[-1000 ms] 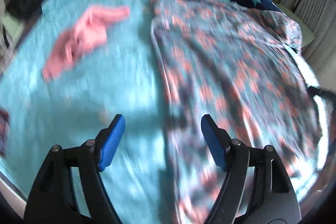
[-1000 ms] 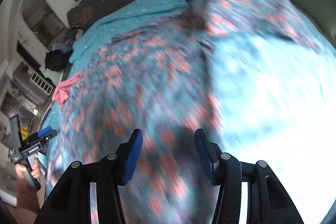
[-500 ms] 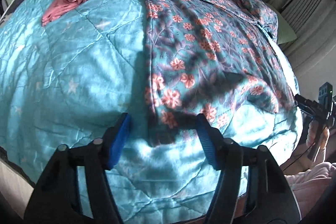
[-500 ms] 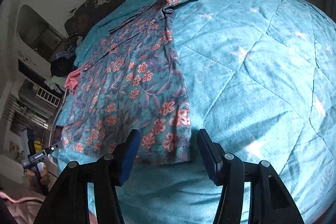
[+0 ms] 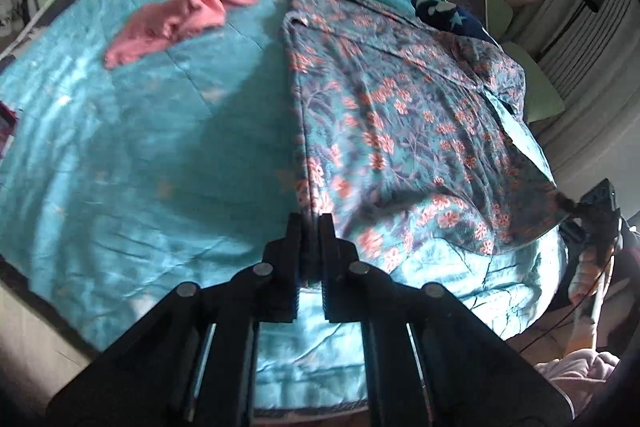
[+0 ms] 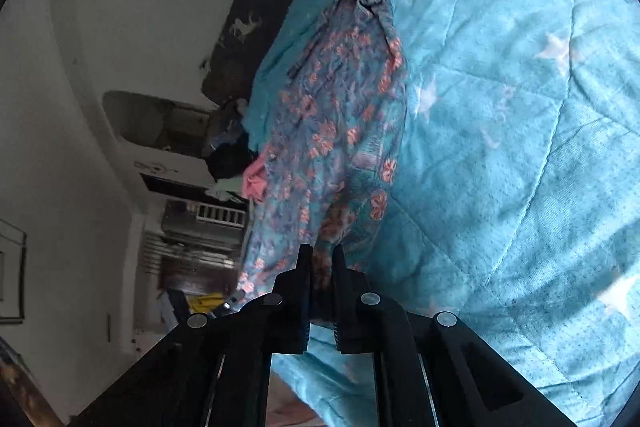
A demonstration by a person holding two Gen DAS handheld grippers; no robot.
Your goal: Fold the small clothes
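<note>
Quilt (image 5: pixel 140 147) bears floral garment (image 5: pixel 400 115) (corners pinched by both grippers).

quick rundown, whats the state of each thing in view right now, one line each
floral garment: spread on the quilt, near hem lifted at both corners
left gripper: jaws just closed, shut on the hem corner
right gripper: jaws just closed, shut on the other hem corner
pink garment: crumpled, unfolded, lying apart
quilt: spread over the bed
</note>
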